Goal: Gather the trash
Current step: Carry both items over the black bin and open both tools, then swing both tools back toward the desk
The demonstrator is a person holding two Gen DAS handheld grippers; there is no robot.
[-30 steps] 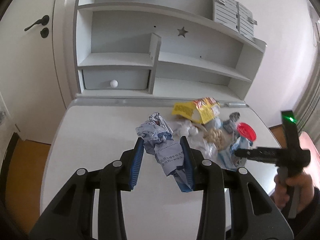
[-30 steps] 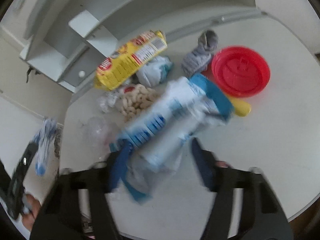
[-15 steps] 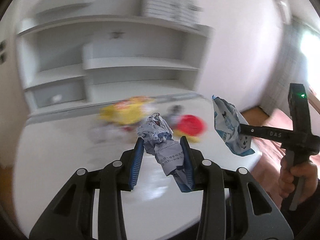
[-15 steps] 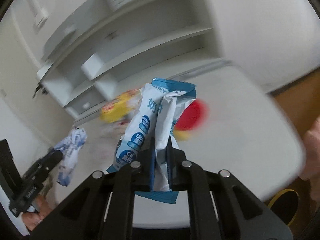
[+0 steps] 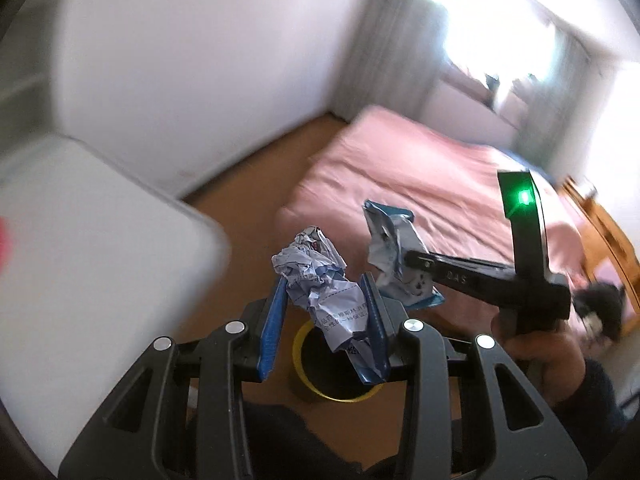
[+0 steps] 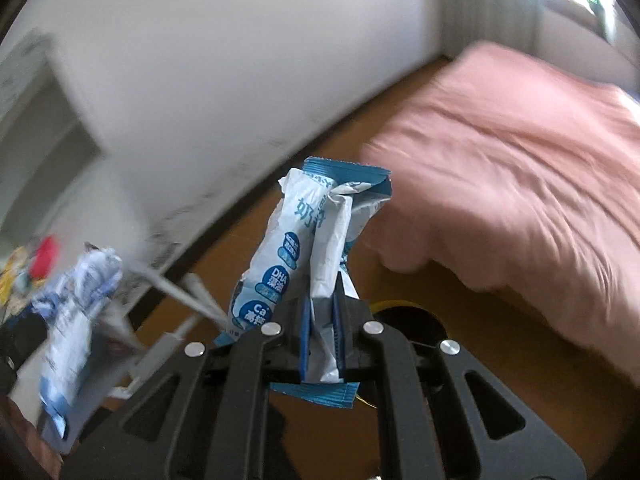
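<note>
Presently: left gripper (image 5: 326, 312) clamped on crumpled paper (image 5: 320, 280), right gripper (image 6: 322, 340) pinched on blue-white wrapper (image 6: 304, 248), both above yellow-rimmed bin (image 5: 316, 368) on floor; risk: light trash drifting past the rim if let go off-centre

Crumpled paper (image 5: 320, 276): white with pale blue print, dotted line, small dark text. Snack wrapper (image 6: 308, 248): white and blue, blue round badges, ribbed blue end seams. Gripper pads (image 5: 272, 320): blue; frames black. Bin (image 5: 304, 364), lower centre: yellow rim, black inside. Bedspread (image 6: 520, 168): pink. Floor (image 5: 248, 176): orange-brown wood. Desk (image 5: 80, 260): white.
</note>
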